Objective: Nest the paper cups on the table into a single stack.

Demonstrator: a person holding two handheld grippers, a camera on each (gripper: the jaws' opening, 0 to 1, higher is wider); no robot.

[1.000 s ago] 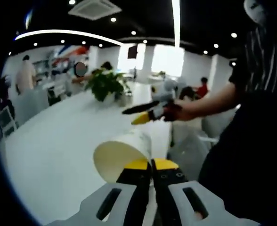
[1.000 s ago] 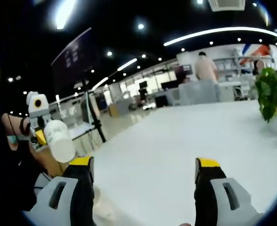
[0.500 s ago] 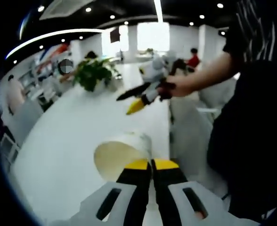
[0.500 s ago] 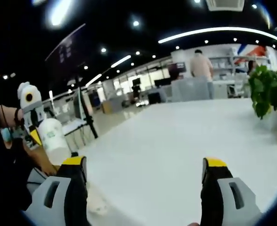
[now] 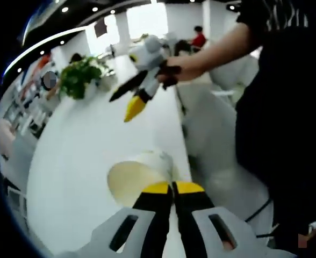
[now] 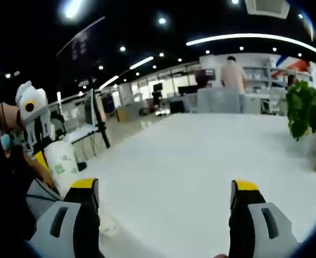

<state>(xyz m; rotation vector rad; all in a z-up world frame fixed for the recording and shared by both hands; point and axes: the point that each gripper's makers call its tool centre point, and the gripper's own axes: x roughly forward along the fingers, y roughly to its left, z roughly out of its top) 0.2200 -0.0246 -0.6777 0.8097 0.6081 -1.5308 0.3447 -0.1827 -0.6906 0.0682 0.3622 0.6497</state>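
Left gripper view: left gripper (image 5: 172,186) at bottom centre, jaws clamped on the rim of a cup (image 5: 138,176). Cup lying sideways, open mouth facing lower left, held just above the table (image 5: 83,156). Yellow tips pressed together over the cup wall. Right gripper (image 5: 132,102) in upper centre, held in a hand (image 5: 171,70), pointing down-left over the table, well apart from the cup. Black and yellow tips spread apart, nothing between them. Bare arm running off to upper right; dark clothing filling the right side. Plant (image 5: 80,76) at upper left, on the far end of the table. Seated person in red at top centre, far off.

Right gripper view: right gripper (image 6: 163,188) at bottom, jaws wide apart, holding nothing, white table (image 6: 201,161) between and beyond them. Left gripper (image 6: 40,134) at left edge, same cup (image 6: 61,166) hanging from it, bottom pointing down, green print on its wall. Off the near table edge, left of the left jaw. Small pale scrap on the table next to the left jaw, too blurred to identify. Plant (image 6: 308,113) at right edge. Standing person in pale top at upper centre, beyond the far end of the table.
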